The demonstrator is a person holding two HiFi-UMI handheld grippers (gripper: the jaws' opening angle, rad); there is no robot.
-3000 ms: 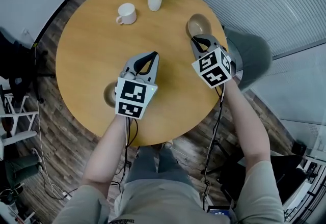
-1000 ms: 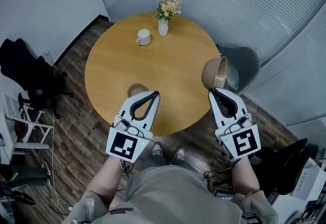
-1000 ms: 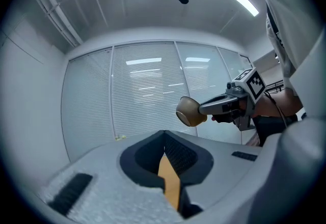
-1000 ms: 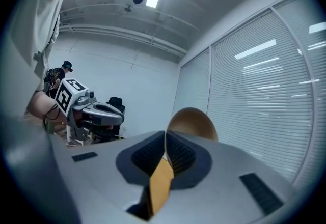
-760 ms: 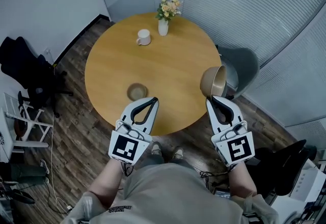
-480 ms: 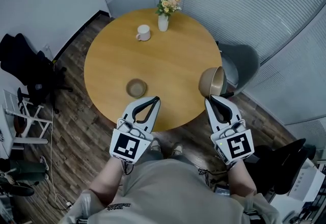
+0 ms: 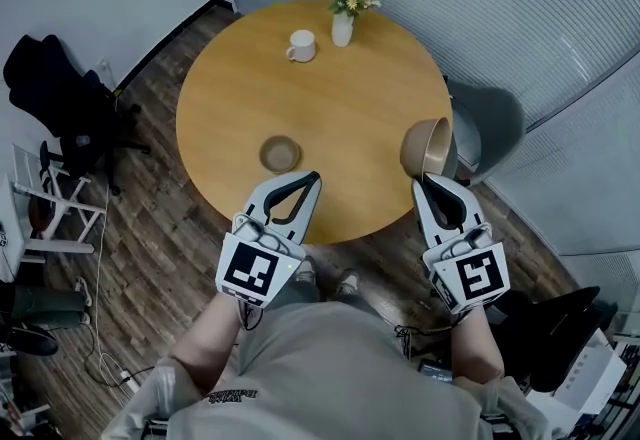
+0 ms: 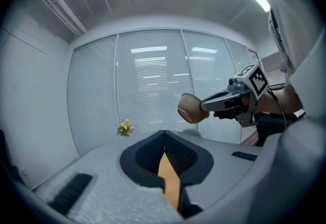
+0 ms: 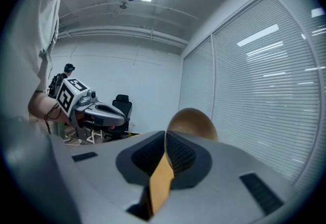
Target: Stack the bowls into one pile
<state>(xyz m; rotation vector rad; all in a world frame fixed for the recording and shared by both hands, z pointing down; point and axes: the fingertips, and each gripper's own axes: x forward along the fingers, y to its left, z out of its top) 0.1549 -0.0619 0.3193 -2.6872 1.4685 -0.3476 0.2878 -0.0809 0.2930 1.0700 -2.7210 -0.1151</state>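
Gripper in right hand clamps tan round bowl at round wooden table 4 o'clock edge, left gripper shut, empty.

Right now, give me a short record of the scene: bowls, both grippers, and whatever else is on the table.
table: round, wooden
loose bowl: upright on the table, near edge
held bowl: tilted, gripped by its rim
left gripper: shut, empty
right gripper: shut on held bowl
far side: mug, vase of flowers
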